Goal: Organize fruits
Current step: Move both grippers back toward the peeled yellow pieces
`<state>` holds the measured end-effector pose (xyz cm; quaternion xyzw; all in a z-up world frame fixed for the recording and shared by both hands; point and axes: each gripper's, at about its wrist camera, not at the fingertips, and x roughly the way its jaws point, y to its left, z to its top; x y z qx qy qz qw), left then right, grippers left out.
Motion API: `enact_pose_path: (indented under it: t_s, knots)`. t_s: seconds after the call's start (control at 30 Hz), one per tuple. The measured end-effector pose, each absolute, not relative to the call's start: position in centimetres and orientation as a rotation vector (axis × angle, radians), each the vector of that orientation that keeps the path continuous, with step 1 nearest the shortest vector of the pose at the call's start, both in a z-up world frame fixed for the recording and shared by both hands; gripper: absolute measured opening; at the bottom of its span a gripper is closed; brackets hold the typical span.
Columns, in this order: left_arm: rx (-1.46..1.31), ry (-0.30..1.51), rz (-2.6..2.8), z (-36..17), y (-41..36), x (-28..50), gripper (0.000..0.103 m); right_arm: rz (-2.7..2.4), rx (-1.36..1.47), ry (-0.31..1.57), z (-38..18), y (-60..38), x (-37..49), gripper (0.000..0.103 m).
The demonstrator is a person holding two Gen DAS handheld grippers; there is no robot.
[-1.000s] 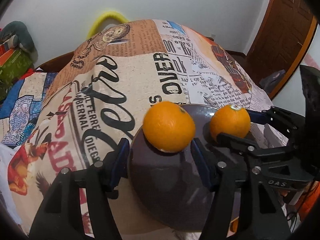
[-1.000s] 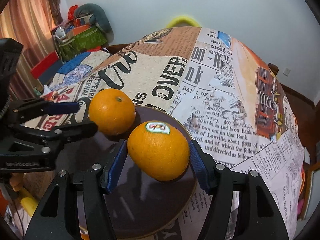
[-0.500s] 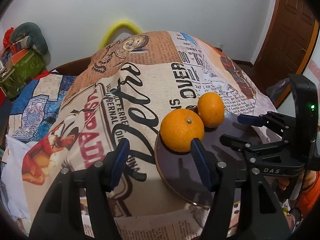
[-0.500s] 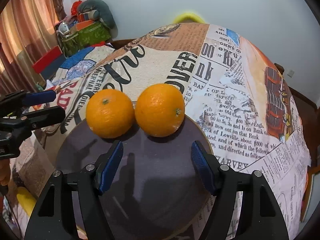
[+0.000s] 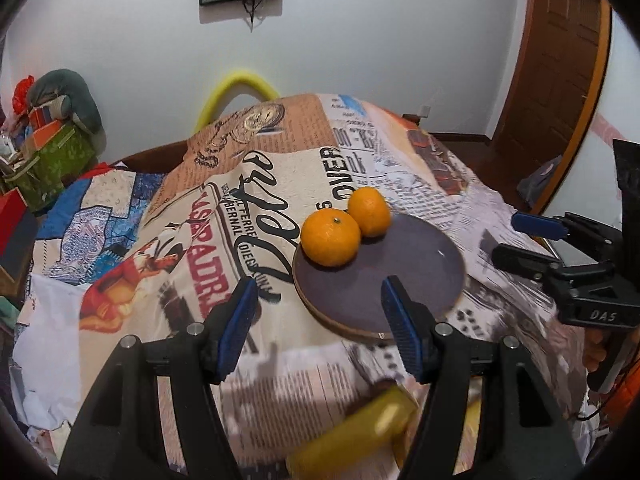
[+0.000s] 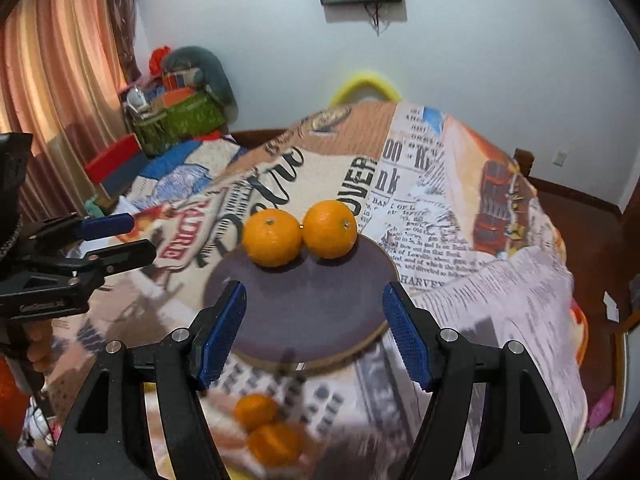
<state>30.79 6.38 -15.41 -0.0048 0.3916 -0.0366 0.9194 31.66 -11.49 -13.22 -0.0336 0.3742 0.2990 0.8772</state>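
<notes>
Where the dark round plate (image 6: 304, 312) sits on the newspaper-print tablecloth (image 6: 460, 216), 2 oranges rest side by side on its far edge, touching each other: the left orange (image 6: 272, 237) and the right orange (image 6: 329, 229), both with their stem dimples showing. From the left wrist view the same pair appears as a nearer fruit (image 5: 330, 237) and a farther one (image 5: 369, 211) on the plate (image 5: 380, 280). Nearer the camera, 2 more oranges (image 6: 266, 426) lie blurred on the cloth below the plate, and a blurred yellow fruit (image 5: 360, 436) shows low in the left view. The right gripper (image 6: 315, 330) hangs above the plate's near rim, jaws spread wide and empty. The left gripper (image 5: 320, 322) is likewise spread wide, gripping nothing, off the plate's left side. A yellow chair back (image 6: 364, 84) rises behind the table.
</notes>
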Motion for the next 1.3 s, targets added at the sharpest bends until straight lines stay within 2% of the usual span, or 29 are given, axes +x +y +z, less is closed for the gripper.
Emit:
enact_pose_path:
  t_s: [0.23,0.47,0.57,0.83,1.03,1.17,1.23,1.3]
  knots:
    - [0.009,0.813,-0.080,-15.1,6.3,25.8,0.064,0.610,-0.047,0.756,-12.1,-13.2,26.2,0.068]
    - [0.019,0.917,-0.092,-19.3,6.7,23.0,0.064,0.606,-0.056,0.827,-14.6,-14.0,23.1,0.068]
    - [0.034,0.958,-0.117,-21.3,6.5,22.4,0.064,0.612,-0.072,0.867,-16.2,-14.0,22.2,0.071]
    - [0.095,1.008,-0.149,-24.4,5.2,23.8,0.066,0.666,-0.183,0.943,-19.4,-12.2,21.8,0.072]
    - [0.108,0.997,-0.167,-25.1,4.7,24.6,0.067,0.731,-0.186,0.972,-20.1,-11.5,22.9,0.083]
    - [0.124,0.975,-0.151,-25.1,4.3,24.1,0.061,0.757,-0.221,0.976,-20.4,-10.9,22.6,0.084]
    - [0.119,0.969,-0.155,-24.9,4.4,23.5,0.054,0.754,-0.251,0.970,-20.4,-10.8,22.2,0.080]
    - [0.111,0.968,-0.171,-24.7,4.4,22.7,0.048,0.743,-0.283,0.965,-20.4,-10.9,21.9,0.071]
